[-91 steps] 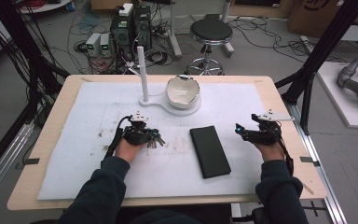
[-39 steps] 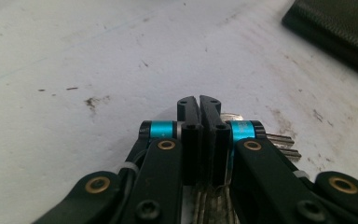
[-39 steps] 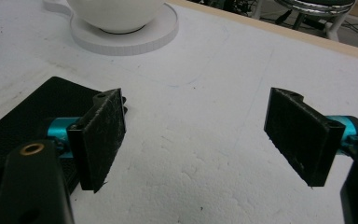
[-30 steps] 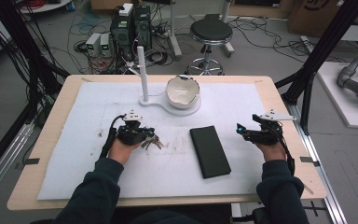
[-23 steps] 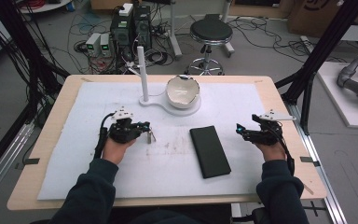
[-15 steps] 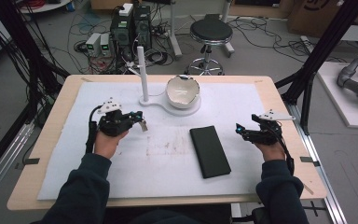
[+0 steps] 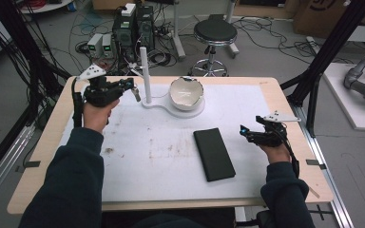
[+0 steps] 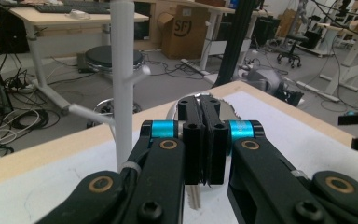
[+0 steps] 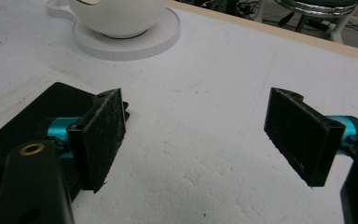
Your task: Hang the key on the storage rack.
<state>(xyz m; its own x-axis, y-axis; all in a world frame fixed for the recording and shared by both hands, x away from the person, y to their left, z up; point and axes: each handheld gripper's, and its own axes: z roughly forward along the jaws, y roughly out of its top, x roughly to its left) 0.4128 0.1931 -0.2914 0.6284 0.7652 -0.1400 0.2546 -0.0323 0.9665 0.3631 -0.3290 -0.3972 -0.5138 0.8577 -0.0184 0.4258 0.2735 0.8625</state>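
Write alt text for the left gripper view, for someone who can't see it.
The left gripper's black jaws are shut on keys, whose tips hang below them, raised in front of a white stand with short pegs. Behind the jaws sits a white bowl on the table, with a stool and cables on the floor beyond.

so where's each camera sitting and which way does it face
High view: above the person's side, looking down on the white-topped table; both forearms show.
Left gripper view: on the left gripper, shut on keys, facing the white peg stand.
Right gripper view: on the open right gripper, low over the table.
All three show the white round bowl.
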